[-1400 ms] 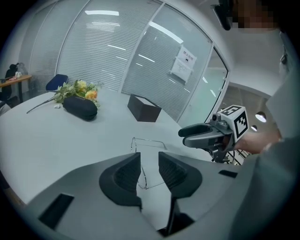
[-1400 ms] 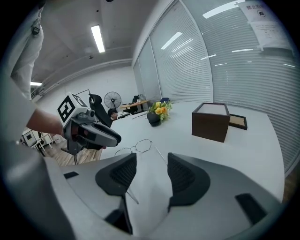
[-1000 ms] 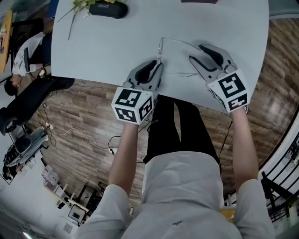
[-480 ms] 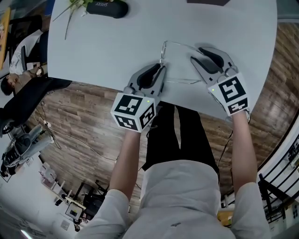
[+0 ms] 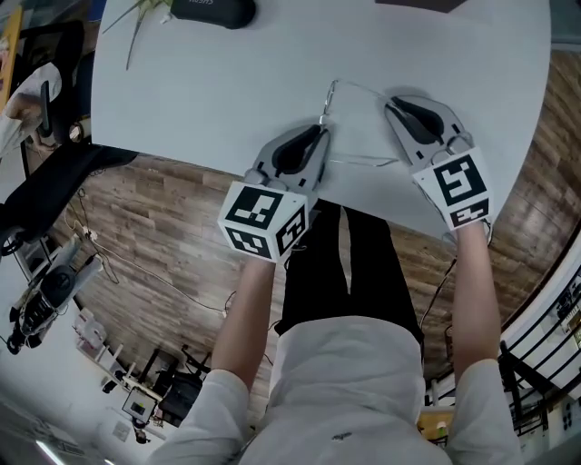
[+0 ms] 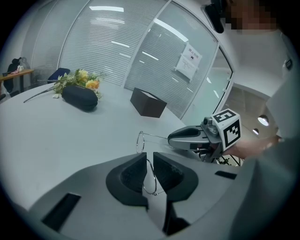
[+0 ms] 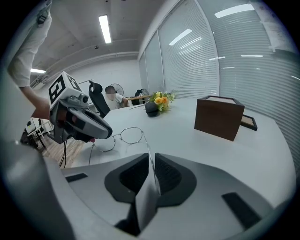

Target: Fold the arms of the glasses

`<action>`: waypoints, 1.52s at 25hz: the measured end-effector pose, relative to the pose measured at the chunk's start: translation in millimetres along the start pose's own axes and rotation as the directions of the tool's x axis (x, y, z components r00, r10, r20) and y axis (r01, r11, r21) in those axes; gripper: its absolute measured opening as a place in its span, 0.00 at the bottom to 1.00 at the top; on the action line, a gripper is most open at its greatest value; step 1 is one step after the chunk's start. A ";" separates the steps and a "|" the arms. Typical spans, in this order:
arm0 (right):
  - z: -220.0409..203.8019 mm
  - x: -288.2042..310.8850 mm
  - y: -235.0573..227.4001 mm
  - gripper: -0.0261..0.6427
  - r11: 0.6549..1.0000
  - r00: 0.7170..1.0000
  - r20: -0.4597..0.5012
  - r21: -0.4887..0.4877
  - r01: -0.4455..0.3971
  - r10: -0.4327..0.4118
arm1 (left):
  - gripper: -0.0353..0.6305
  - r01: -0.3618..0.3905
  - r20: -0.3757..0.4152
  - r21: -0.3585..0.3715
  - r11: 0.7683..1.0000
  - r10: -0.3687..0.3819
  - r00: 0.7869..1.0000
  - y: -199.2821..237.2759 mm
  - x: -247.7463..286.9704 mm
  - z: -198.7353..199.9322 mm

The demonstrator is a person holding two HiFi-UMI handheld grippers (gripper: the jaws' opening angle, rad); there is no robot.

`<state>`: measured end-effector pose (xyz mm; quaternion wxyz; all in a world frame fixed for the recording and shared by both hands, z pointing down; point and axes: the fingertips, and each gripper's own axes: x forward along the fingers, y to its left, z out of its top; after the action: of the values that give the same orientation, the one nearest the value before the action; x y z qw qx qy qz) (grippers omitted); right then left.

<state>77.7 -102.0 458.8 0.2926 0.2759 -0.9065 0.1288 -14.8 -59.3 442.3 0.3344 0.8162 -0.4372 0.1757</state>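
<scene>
Thin wire-rimmed glasses lie near the front edge of the white table, arms spread. My left gripper has one lens rim pinched between its pads; the other lens stands out past the tips. My right gripper is to the right, its pads closed on the thin temple arm, with both lenses beyond it. Both pairs of jaws have just been closing, each with a part of the glasses between them. From each gripper view the other gripper shows: right gripper, left gripper.
A black glasses case and a spray of flowers lie at the table's far left. A dark brown box stands at the far side, with a small picture frame beside it. Wood floor and cables lie below the table's edge.
The right gripper's jaws, spread wide a second ago, have narrowed onto the temple arm. The left jaws have narrowed a little on the lens. Both hands stay in about the same place.
</scene>
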 end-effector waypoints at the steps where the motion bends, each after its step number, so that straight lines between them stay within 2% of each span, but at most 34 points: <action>1: -0.5 -0.2 -0.1 0.11 1.000 1.000 0.000 0.001 0.001 -0.001 | 0.14 -0.001 -0.001 -0.001 1.000 0.001 1.000 -0.2 0.1 -0.1; 18: -0.4 2.8 23.0 0.07 0.999 0.999 -0.002 0.003 -0.050 0.050 | 0.13 0.000 0.017 -0.039 0.999 0.001 1.000 6.3 -4.7 -0.7; 38: 6.4 8.4 49.2 0.10 0.989 0.990 0.014 0.042 -0.144 0.143 | 0.13 0.017 0.009 -0.049 0.999 -0.017 1.000 11.4 -2.4 3.3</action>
<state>40.9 -68.0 455.2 0.2716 0.2169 -0.9226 0.1672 -25.7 -64.7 443.0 0.3538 0.8123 -0.4357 0.1587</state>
